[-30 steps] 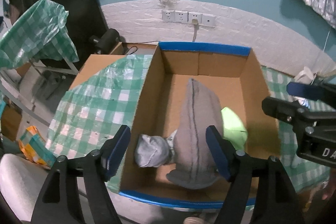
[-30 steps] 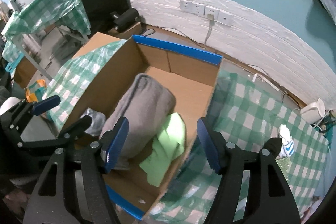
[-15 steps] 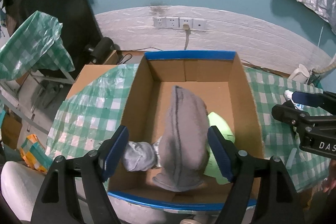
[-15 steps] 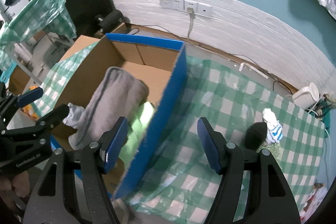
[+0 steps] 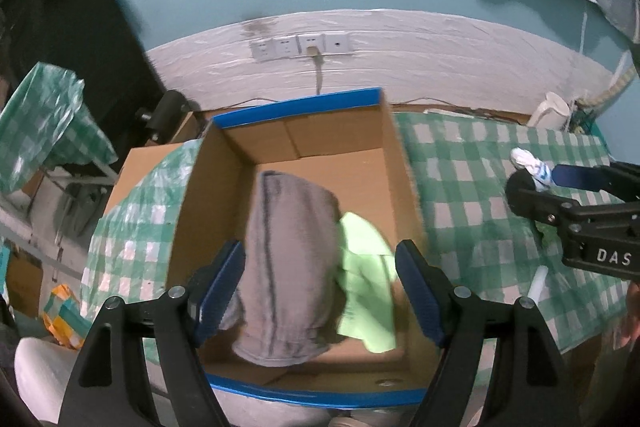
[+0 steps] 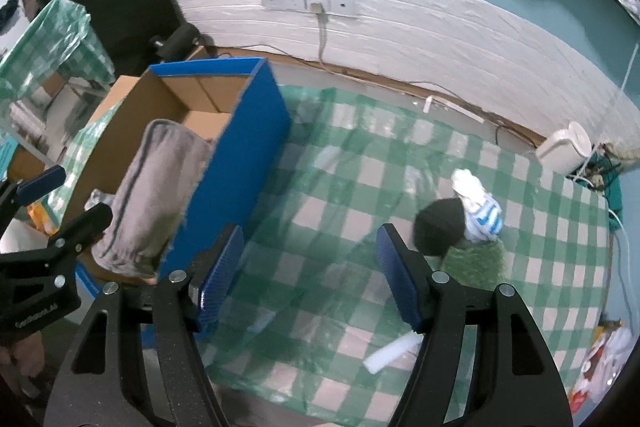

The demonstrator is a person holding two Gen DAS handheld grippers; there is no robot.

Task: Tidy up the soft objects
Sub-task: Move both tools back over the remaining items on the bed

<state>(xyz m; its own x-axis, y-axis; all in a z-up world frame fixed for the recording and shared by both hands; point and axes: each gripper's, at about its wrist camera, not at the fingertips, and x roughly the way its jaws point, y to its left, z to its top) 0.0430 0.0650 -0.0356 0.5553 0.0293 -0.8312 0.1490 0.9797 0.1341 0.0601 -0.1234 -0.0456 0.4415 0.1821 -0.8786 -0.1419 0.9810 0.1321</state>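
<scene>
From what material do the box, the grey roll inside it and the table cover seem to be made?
Box: corrugated cardboard, matte brown inside, blue outside; fold lines show.
Grey roll: soft knit or fleece fabric, probably; it sags and has a stitched seam.
Table cover: thin plastic sheet with green checks, likely; it is glossy and wrinkled.

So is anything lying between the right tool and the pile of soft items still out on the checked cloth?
Nothing visible. The right tool hangs open and empty over bare checked cloth; the black item, striped sock and green item lie just beyond its right finger.
</scene>
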